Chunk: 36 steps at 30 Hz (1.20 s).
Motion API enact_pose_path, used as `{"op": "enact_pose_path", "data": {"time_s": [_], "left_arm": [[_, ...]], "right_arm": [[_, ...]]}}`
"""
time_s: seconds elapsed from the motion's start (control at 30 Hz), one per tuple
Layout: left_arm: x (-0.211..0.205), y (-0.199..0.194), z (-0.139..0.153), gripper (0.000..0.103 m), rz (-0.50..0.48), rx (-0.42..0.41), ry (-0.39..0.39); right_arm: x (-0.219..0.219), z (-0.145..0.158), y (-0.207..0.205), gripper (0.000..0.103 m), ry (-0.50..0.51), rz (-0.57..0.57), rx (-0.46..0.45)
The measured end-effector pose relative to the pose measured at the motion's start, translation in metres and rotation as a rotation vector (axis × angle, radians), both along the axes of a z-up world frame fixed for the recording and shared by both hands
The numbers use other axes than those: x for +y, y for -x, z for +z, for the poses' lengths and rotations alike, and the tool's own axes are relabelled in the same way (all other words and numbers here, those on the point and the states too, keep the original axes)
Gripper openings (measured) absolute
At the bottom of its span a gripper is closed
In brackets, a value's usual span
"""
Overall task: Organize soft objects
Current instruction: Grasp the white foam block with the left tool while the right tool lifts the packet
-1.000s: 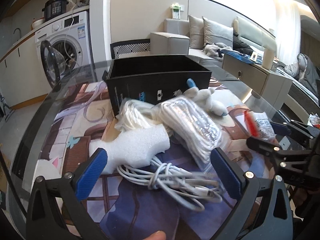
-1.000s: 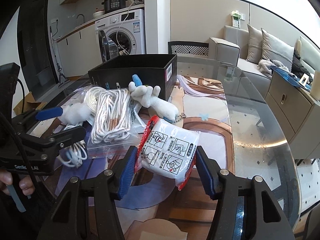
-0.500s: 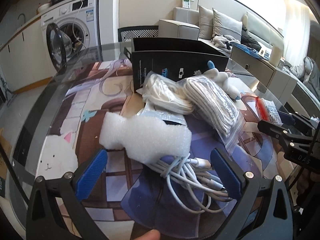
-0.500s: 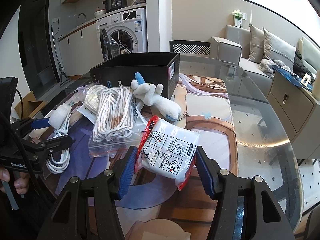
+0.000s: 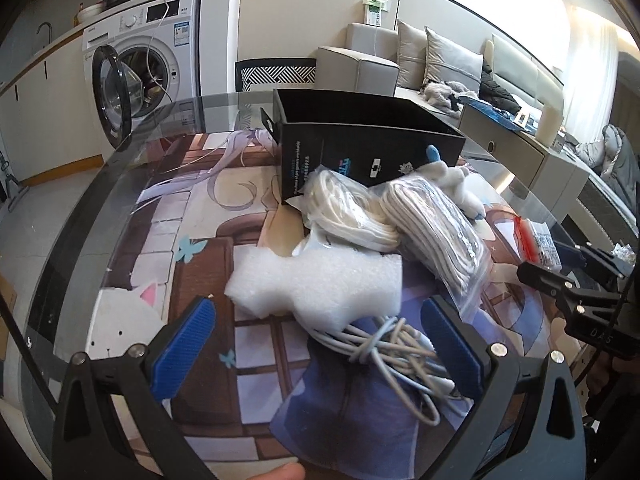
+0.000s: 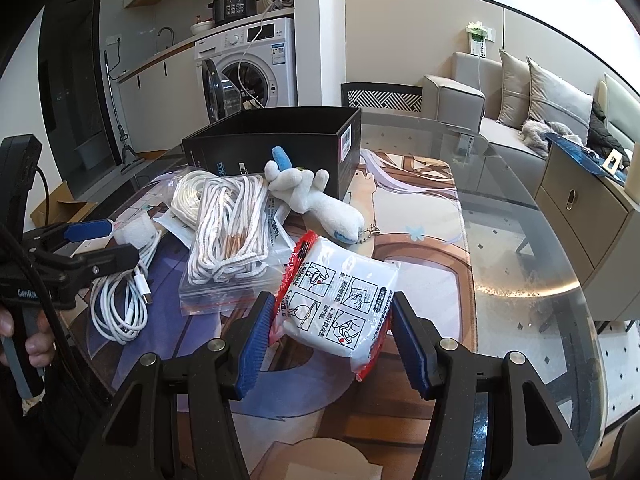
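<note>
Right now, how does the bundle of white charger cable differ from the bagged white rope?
The charger cable lies loose and bare on the mat; the rope is sealed in a clear zip bag. The cable is smooth and thin with plug ends showing; the rope is thicker, braided, with tan wrapped sections. The cable sits partly under the white foam piece by the left tongs; the rope lies nearer the black box. Both are white coils.

Soft things in a pile by my black box (image 6: 276, 148)

A white foam piece (image 5: 320, 284) lies flat on a tangle of white cables (image 5: 396, 356). Two bags of white rope (image 6: 228, 232) lie side by side near the box. A white plush toy (image 6: 316, 200) with a blue tip leans on the box. A white packet (image 6: 340, 304) with red edges sits between my tool's pads.
</note>
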<state>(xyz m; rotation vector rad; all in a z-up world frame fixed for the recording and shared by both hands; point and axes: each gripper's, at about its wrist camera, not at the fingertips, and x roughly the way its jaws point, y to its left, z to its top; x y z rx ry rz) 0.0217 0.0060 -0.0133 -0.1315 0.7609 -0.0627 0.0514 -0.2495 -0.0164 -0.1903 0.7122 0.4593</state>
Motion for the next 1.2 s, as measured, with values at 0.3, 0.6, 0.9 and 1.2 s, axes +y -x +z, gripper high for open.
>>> {"op": "enact_pose_path", "data": {"time_s": [0.3,0.6,0.9,1.2], "left_arm": [[0.003,-0.017,-0.001,0.103,-0.018,0.022,0.013],[-0.005,-0.028,-0.003,0.091,-0.043,0.071,0.006],[-0.003,-0.019,0.009,0.09,-0.061,0.028,0.011],[0.0,-0.017,0.025,0.09,-0.041,-0.024,-0.008]], "right_arm": [[-0.002,0.003,0.0,0.059,-0.01,0.005,-0.007],[-0.003,0.009,0.0,0.059,-0.025,0.01,-0.023],[0.003,0.014,0.001,0.059,-0.023,0.02,-0.033],[0.011,0.033,0.003,0.059,-0.04,0.047,-0.065]]}}
